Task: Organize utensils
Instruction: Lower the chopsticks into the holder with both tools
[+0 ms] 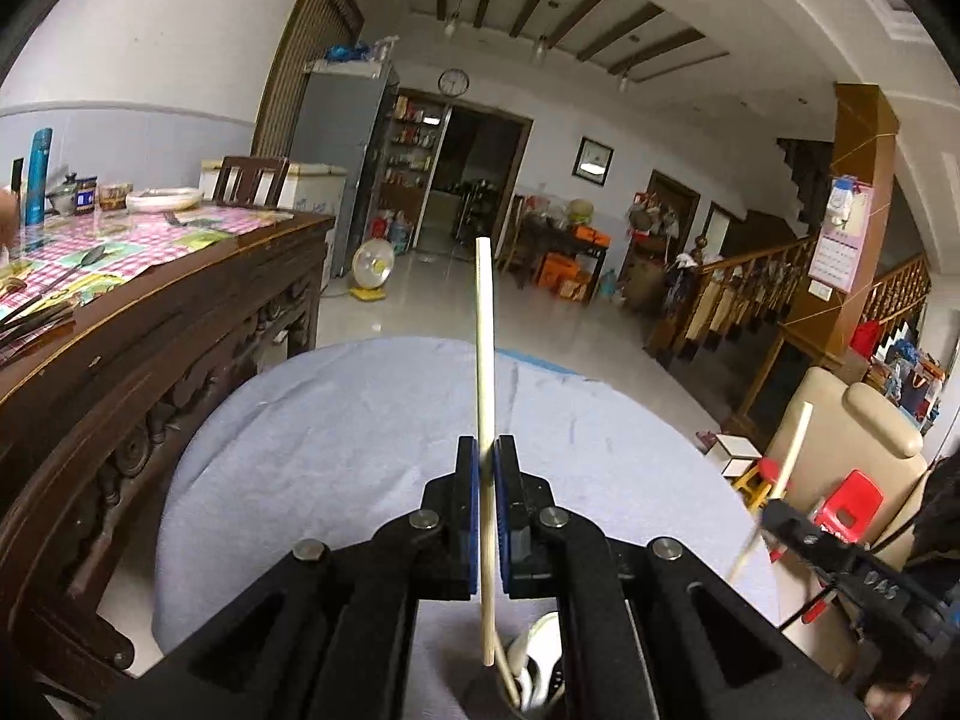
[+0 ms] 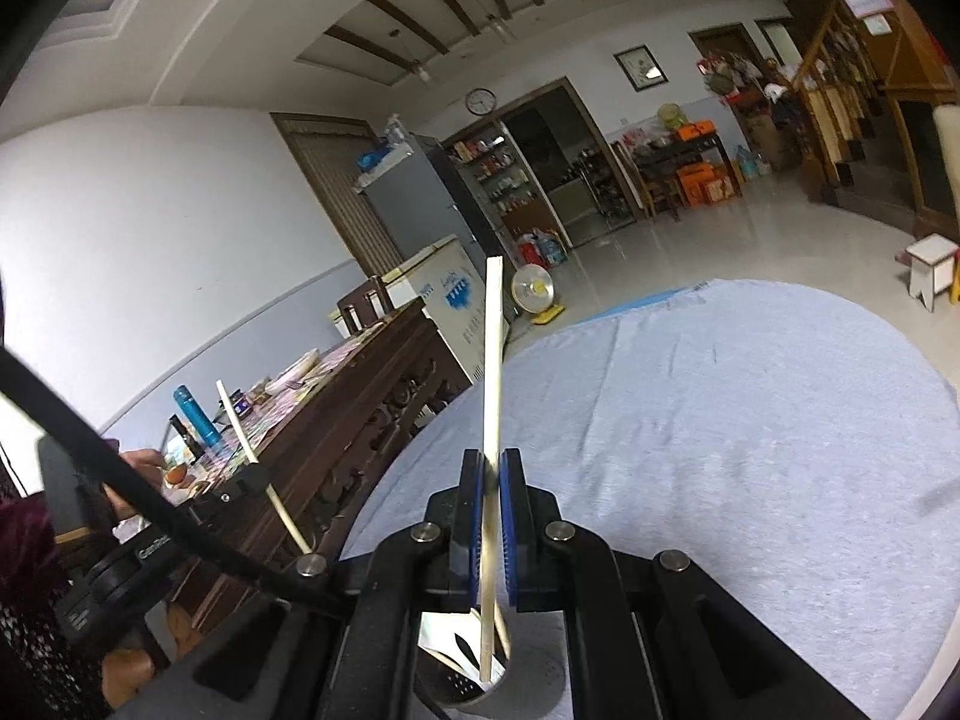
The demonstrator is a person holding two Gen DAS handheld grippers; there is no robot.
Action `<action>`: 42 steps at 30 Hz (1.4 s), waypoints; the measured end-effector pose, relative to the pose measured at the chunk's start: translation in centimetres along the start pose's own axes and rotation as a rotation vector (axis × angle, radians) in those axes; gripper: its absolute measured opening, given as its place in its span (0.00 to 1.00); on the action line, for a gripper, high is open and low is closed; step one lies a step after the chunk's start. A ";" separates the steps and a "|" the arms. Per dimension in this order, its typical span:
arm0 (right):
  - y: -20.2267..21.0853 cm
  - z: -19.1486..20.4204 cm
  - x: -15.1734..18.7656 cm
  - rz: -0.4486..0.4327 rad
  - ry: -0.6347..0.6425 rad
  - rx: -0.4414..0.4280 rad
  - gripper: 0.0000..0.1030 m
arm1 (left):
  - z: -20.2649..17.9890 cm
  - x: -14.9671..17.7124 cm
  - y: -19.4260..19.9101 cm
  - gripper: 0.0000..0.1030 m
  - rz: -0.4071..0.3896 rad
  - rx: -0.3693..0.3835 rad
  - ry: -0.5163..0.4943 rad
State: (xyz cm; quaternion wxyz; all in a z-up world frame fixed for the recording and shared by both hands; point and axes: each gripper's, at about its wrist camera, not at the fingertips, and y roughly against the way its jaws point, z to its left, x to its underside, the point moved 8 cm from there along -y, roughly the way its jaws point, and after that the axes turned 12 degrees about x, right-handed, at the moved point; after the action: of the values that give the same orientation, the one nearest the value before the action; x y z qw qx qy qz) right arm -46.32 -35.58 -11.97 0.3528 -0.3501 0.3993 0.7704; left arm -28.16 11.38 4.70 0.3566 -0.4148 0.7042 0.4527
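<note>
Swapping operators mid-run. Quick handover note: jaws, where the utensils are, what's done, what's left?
Left gripper: jaws shut on a pale chopstick, pointing up.
Right gripper: jaws shut on a second chopstick, also upright.
Both hang over the round table with the blue cloth. Lower ends sit near a cylindrical holder below the right gripper; it already has utensils in it.
Left: seat both chopsticks, release. More utensils lie on the wooden side table, on the checked cloth.
</note>
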 end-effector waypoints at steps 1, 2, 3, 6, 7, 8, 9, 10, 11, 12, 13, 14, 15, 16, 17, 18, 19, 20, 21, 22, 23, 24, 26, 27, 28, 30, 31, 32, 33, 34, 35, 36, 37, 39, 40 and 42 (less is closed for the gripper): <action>-0.1 0.5 0.3 -0.005 0.010 -0.006 0.06 | -0.4 0.3 -0.2 0.05 -0.001 0.012 -0.005; -0.4 0.9 0.5 -0.013 0.018 -0.007 0.06 | -0.8 0.5 -0.3 0.05 -0.005 0.016 -0.011; -0.5 1.2 0.8 -0.021 0.028 -0.004 0.06 | -1.2 0.9 -0.4 0.05 -0.013 0.012 -0.021; -1.1 2.0 1.9 -0.034 0.063 0.008 0.06 | -1.6 1.9 -0.8 0.05 -0.023 0.009 -0.035; -1.3 2.1 2.1 -0.035 0.070 0.009 0.06 | -1.7 2.3 -0.9 0.05 -0.026 0.001 -0.042; -1.5 2.3 2.3 -0.037 0.080 0.012 0.06 | -1.7 2.7 -1.1 0.05 -0.023 0.000 -0.047; -1.7 2.4 2.5 -0.042 0.092 0.017 0.06 | -1.7 2.9 -1.3 0.05 -0.021 -0.002 -0.048; -1.7 2.3 2.8 -0.045 0.107 0.022 0.06 | -1.7 3.3 -1.6 0.05 -0.018 -0.006 -0.049; -1.9 2.4 3.0 -0.043 0.114 0.023 0.06 | -1.7 3.7 -2.0 0.05 -0.007 -0.006 -0.050; -2.0 2.5 3.1 -0.041 0.117 0.024 0.06 | -1.6 4.1 -2.3 0.05 0.002 -0.006 -0.049; -2.2 2.6 3.4 -0.041 0.127 0.029 0.06 | -1.6 4.3 -2.4 0.05 0.005 -0.008 -0.047; -2.4 2.6 3.5 -0.042 0.137 0.034 0.06 | -1.6 4.6 -2.6 0.05 0.008 -0.009 -0.047; -2.5 2.6 3.8 -0.040 0.146 0.038 0.06 | -1.6 4.9 -2.7 0.05 0.012 -0.010 -0.051; -2.7 2.6 4.0 -0.038 0.150 0.040 0.06 | -1.6 5.1 -2.8 0.05 0.014 -0.012 -0.054; -2.8 2.6 4.1 -0.036 0.154 0.042 0.06 | -1.5 5.4 -2.8 0.05 0.017 -0.010 -0.051; -2.8 2.5 4.2 -0.033 0.158 0.045 0.06 | -1.5 5.6 -2.9 0.05 0.019 -0.005 -0.048; -3.0 2.6 4.5 -0.030 0.163 0.047 0.06 | -1.5 6.0 -2.9 0.05 0.021 -0.005 -0.051; -3.1 2.6 4.7 -0.028 0.165 0.049 0.06 | -1.5 6.2 -2.9 0.05 0.022 -0.006 -0.052; -2.8 2.7 4.7 -0.026 0.169 0.051 0.06 | -1.5 6.5 -3.0 0.05 0.026 -0.004 -0.052; -2.9 2.7 4.9 -0.023 0.174 0.054 0.06 | -1.5 6.5 -3.1 0.05 0.028 -0.004 -0.054; -2.9 2.8 5.0 -0.021 0.177 0.056 0.06 | -1.5 6.7 -3.1 0.05 0.030 -0.008 -0.058; -3.0 2.8 5.2 -0.017 0.180 0.056 0.06 | -1.5 6.7 -3.2 0.05 0.032 -0.010 -0.059; -3.1 2.8 5.4 -0.015 0.187 0.059 0.06 | -1.4 6.8 -3.3 0.05 0.034 -0.012 -0.058; -3.1 2.9 5.6 -0.014 0.194 0.060 0.06 | -1.4 6.8 -3.3 0.05 0.035 -0.015 -0.059; -3.0 2.9 5.6 -0.013 0.196 0.060 0.06 | -1.3 6.8 -3.4 0.05 0.039 -0.017 -0.057; -3.1 2.9 5.9 -0.011 0.202 0.061 0.06 | -1.3 7.0 -3.5 0.05 0.046 -0.022 -0.057; -3.1 2.9 6.0 -0.011 0.204 0.061 0.06 | -1.3 7.1 -3.6 0.05 0.049 -0.023 -0.057; -3.1 2.9 6.0 -0.009 0.204 0.060 0.06 | -1.2 7.3 -3.7 0.05 0.055 -0.025 -0.056; -3.1 2.9 6.0 -0.008 0.206 0.060 0.06 | -1.2 7.4 -3.8 0.05 0.059 -0.027 -0.054; -3.1 2.9 6.0 -0.008 0.208 0.062 0.06 | -1.1 7.5 -3.8 0.05 0.064 -0.028 -0.051; -3.1 2.9 6.0 -0.007 0.211 0.063 0.06 | -1.1 7.6 -3.9 0.05 0.066 -0.029 -0.049; -3.1 2.9 6.0 -0.006 0.213 0.063 0.06 | -1.2 7.6 -3.8 0.05 0.067 -0.030 -0.049; -3.0 2.9 6.0 -0.006 0.214 0.063 0.06 | -1.3 7.7 -3.8 0.05 0.070 -0.030 -0.048; -3.0 2.9 6.0 -0.006 0.217 0.065 0.06 | -1.3 7.9 -3.8 0.05 0.073 -0.031 -0.047; -3.0 2.9 6.0 -0.005 0.214 0.064 0.06 | -1.3 7.9 -3.8 0.05 0.077 -0.032 -0.049; -2.9 2.9 6.1 -0.007 0.213 0.066 0.06 | -1.3 8.0 -3.9 0.05 0.083 -0.032 -0.048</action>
State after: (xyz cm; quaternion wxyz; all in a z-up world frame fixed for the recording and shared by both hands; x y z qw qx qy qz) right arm -47.75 -30.22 -16.83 0.3223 -0.4196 0.4586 0.7140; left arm -27.98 7.12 -3.28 0.3474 -0.3798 0.7048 0.4881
